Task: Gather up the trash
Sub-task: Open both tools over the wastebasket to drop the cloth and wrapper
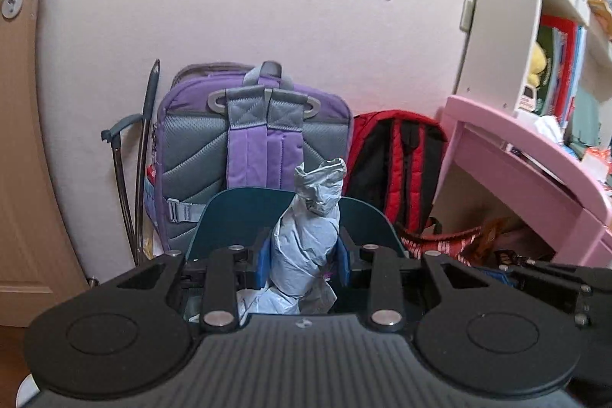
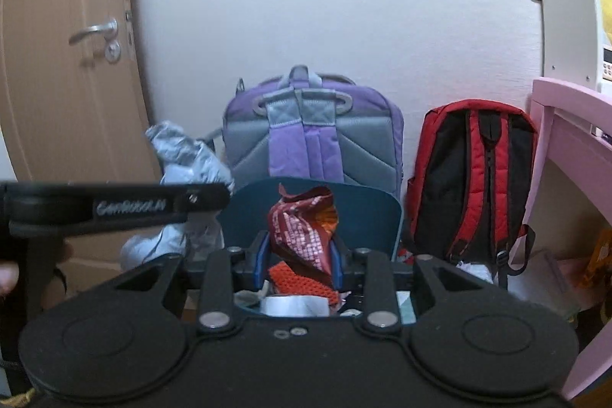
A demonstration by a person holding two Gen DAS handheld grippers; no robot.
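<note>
Both pieces of trash are already held, so the coming move turns on where they go: the left gripper [image 1: 304,257] is clamped on one crumpled grey plastic bag [image 1: 310,236] standing upright, long axis vertical, in front of the purple backpack [image 1: 252,144], while the right gripper [image 2: 298,257] pinches one red snack wrapper [image 2: 304,228], also upright before that backpack. Beneath the right gripper lies what seems an open container of rubbish (hard to make out), so that hand is probably nearer to dropping. I count two backpacks, the second a red backpack [image 2: 474,178] just right of the purple one.

My left gripper [image 1: 305,260] pinches crinkled grey plastic film [image 1: 306,247]; my right gripper [image 2: 298,260] pinches a glossy red foil wrapper [image 2: 302,228] (both backpacks look padded cloth).
</note>
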